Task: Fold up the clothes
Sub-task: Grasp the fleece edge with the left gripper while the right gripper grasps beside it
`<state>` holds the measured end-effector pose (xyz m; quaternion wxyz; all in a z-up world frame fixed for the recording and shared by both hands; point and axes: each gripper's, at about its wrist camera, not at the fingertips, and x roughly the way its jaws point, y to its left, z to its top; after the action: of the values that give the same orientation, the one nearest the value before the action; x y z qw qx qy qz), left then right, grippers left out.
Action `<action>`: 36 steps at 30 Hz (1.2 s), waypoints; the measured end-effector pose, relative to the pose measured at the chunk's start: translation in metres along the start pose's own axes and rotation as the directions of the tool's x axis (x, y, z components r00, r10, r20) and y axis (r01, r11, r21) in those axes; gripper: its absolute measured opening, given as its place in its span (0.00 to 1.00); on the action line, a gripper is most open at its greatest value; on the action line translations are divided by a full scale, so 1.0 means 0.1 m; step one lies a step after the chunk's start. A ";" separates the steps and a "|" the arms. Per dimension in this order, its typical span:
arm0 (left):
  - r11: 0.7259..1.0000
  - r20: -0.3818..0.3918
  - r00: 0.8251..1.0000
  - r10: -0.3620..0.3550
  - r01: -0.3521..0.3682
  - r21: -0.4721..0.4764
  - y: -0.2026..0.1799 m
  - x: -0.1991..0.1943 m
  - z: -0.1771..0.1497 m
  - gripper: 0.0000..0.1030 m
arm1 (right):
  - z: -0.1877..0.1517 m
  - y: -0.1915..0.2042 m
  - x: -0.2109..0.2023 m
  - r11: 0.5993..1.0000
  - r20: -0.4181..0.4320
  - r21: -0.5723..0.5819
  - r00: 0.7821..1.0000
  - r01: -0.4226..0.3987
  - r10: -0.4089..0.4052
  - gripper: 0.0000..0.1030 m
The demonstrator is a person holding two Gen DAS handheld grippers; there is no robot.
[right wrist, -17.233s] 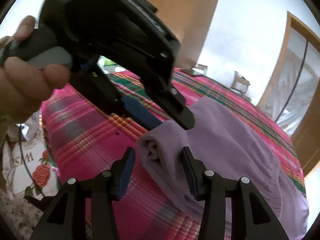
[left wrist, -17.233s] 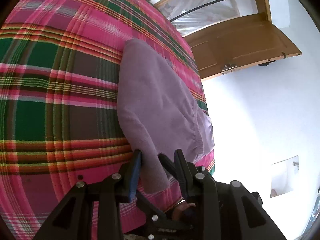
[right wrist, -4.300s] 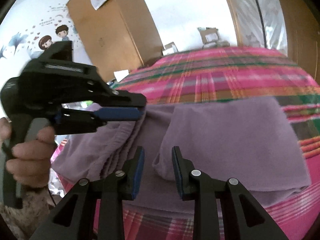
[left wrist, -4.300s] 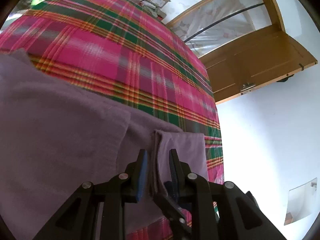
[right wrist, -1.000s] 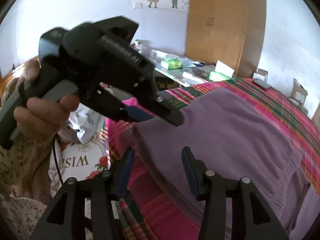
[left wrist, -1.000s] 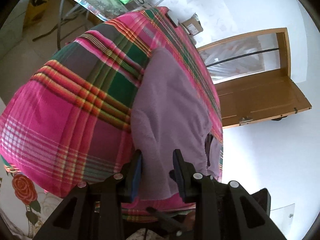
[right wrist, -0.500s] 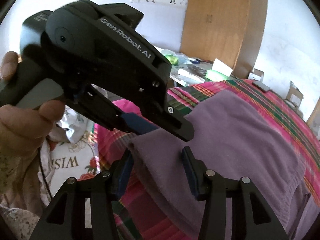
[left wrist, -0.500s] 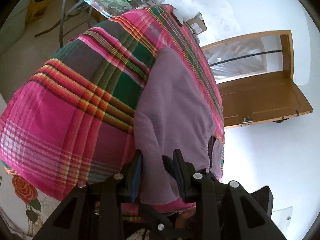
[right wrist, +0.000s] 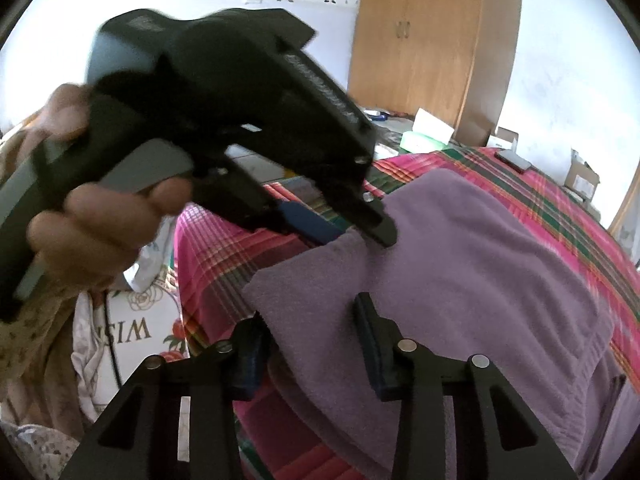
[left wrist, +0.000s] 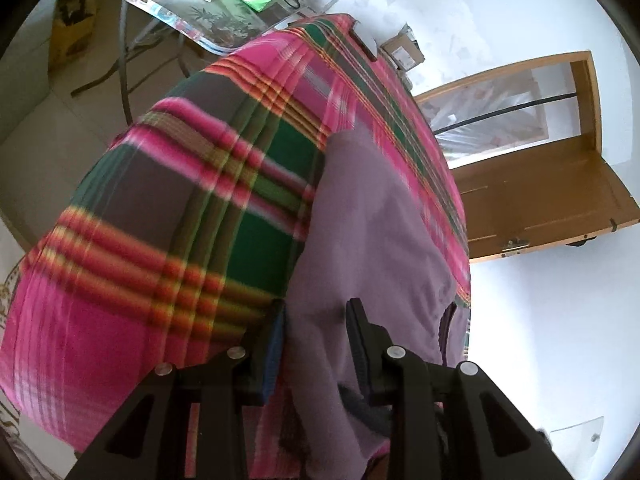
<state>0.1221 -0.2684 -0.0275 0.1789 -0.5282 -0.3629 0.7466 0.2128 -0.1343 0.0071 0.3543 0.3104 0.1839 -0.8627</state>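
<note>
A folded purple garment [left wrist: 372, 240] [right wrist: 480, 280] lies on a bed under a pink and green plaid cover [left wrist: 180, 220] [right wrist: 224, 256]. My left gripper [left wrist: 318, 320] is shut on the garment's near edge, with cloth filling the gap between its fingers. In the right wrist view that left gripper [right wrist: 356, 236], held by a hand [right wrist: 100, 216], pinches the same edge at a corner. My right gripper [right wrist: 310, 320] straddles the adjoining corner. Its jaws are closing with the cloth flat between them, not visibly pinched.
A glass-topped table [left wrist: 180, 8] with papers stands beyond the bed's far end. There is a wooden door [left wrist: 540, 200] to the right and a wardrobe [right wrist: 432, 40] at the back. A phone [right wrist: 514, 160] lies on the bed. Floral fabric [right wrist: 132, 320] hangs beside the bed's corner.
Both grippers have closed in on the garment's near edge. The right gripper's fingers now stand narrower, around the corner. The left gripper looms larger in the right wrist view.
</note>
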 end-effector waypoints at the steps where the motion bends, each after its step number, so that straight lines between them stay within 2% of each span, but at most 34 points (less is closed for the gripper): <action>1: 1.000 0.000 1.000 0.001 -0.001 0.007 -0.01 0.02 0.05 0.30 | 0.00 -0.01 0.00 1.000 0.001 0.001 1.000 -0.002 0.002 0.38; 9: 0.999 -0.021 1.000 0.004 -0.003 0.035 -0.17 0.23 0.36 0.30 | -0.01 -0.05 0.01 1.000 0.005 0.014 1.000 -0.019 0.019 0.37; 13: 1.000 -0.041 0.999 -0.028 0.028 0.003 -0.16 0.31 0.53 0.30 | 0.01 -0.09 0.03 0.999 0.009 0.018 1.000 -0.030 0.030 0.36; 17: 1.000 -0.062 0.998 -0.022 0.023 0.020 -0.18 0.35 0.63 0.30 | 0.01 -0.12 0.03 0.999 0.013 0.021 0.999 -0.035 0.035 0.35; 20: 0.999 -0.062 0.997 -0.040 0.040 -0.004 -0.15 0.36 0.69 0.30 | 0.03 -0.14 0.04 0.999 0.016 0.023 0.999 -0.039 0.039 0.34; 31: 1.000 -0.041 0.999 -0.017 0.017 0.003 -0.27 0.30 0.65 0.19 | 0.00 -0.15 -0.03 0.999 0.030 0.049 0.999 -0.022 0.020 0.15; 36: 1.000 -0.023 1.000 0.000 0.000 0.024 -0.39 0.22 0.63 0.18 | 0.02 -0.13 -0.15 0.999 0.065 0.049 0.998 0.002 -0.005 0.12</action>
<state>0.0514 -0.2499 -0.0020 0.1893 -0.5346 -0.3520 0.7447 0.2110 -0.1187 0.0199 0.3509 0.2902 0.1518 -0.8773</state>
